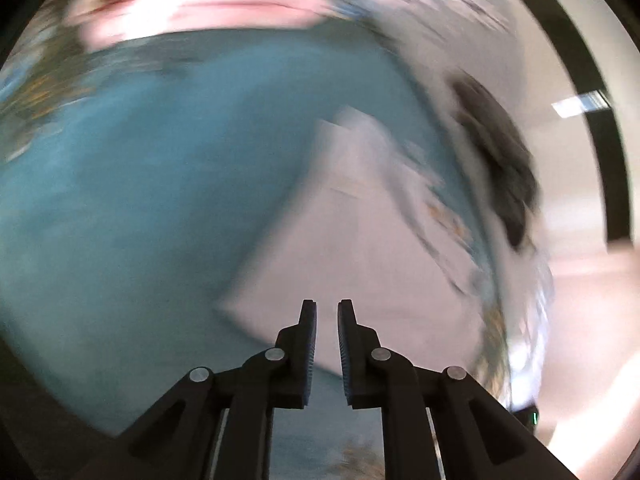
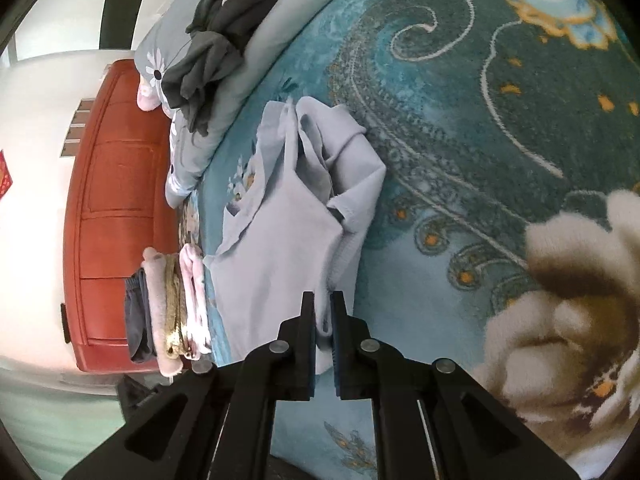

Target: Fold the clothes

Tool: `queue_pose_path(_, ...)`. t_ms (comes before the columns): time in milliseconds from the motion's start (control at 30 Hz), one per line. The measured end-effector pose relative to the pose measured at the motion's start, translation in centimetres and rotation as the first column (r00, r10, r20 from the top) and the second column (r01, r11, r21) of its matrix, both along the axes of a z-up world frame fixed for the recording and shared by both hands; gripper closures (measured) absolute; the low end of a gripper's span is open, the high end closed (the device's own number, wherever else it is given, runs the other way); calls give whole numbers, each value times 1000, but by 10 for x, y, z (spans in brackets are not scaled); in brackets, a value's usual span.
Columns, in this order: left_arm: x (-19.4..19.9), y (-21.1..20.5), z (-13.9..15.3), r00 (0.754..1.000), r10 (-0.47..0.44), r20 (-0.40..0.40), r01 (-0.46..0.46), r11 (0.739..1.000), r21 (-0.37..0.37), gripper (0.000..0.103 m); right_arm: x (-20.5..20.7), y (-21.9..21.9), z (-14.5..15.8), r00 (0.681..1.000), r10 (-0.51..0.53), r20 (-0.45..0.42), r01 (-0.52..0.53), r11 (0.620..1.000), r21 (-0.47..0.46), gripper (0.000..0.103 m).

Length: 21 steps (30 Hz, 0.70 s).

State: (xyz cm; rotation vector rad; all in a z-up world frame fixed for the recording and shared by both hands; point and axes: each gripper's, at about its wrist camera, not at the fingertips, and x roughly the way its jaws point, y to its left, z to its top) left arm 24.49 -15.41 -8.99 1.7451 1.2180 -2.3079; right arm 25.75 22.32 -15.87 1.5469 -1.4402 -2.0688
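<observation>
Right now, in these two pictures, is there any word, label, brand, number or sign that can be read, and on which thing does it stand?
None can be read.
Red paper on the wall, at the picture's left edge: it may bear yellow marks, too small and cut off to read.
Pale blue garment, pinched in the right gripper: no print or label shows.
Left wrist view: blurred by motion; nothing legible.

Teal floral blanket (image 2: 460, 128) covers the bed. Red-brown headboard (image 2: 116, 216) stands against a white wall (image 2: 36, 120). Grey daisy-print pillow (image 2: 160, 52) lies near the headboard
</observation>
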Motion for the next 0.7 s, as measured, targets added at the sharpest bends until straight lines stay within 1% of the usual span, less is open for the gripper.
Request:
queue_pose_path(67,-20,36,-20,996,-84,39,83,996,27,89,-1,-4,5,1000,-4,-4,4,1000,-7,97)
queue_pose_path(133,-40,73,-41,983,-169,76,165,985,57,89,-4,-8,16,1000,-4,-26,4,1000,-9,97)
queue_pose_path(200,-35,90,-59,963,-227,145,219,973,66,89,-11,-15,29,998,20,-52,-20,1000,10,97)
queue_pose_path(233,-32,98,-68,950,-254,181,245,967,71,91,-15,-19,35,997,33,-64,-32,999,20,97)
queue_pose_path(267,-31,100,-68,952,-260,163,254,965,57,92,-18,-24,40,996,57,-67,-55,998,35,97)
queue_pose_path(300,-30,98,-64,951,-266,155,260,964,60,92,-24,-31,45,994,85,-66,-81,995,60,97)
queue_pose_path(367,-27,91,-50,953,-272,130,268,962,50,92,-35,-44,56,989,125,-76,-118,988,97,97)
queue_pose_path(400,-25,85,-40,957,-273,94,271,962,36,92,-40,-52,62,987,140,-84,-130,986,109,97)
queue_pose_path(467,-20,63,-15,971,-238,5,238,971,4,91,-51,-67,73,981,168,-101,-154,980,130,97)
queue_pose_path(533,-9,28,0,988,-145,-60,146,989,14,91,-60,-100,93,955,252,-154,-224,958,179,97)
queue_pose_path(567,-3,9,7,991,-95,-91,97,995,23,91,-64,-116,104,938,295,-180,-258,944,206,97)
queue_pose_path(633,9,-27,22,989,7,-150,-1,999,45,91,-71,-156,122,882,411,-232,-354,901,251,97)
queue_pose_path(700,24,-64,26,975,118,-189,-108,992,63,90,-73,-198,133,804,526,-277,-457,845,276,97)
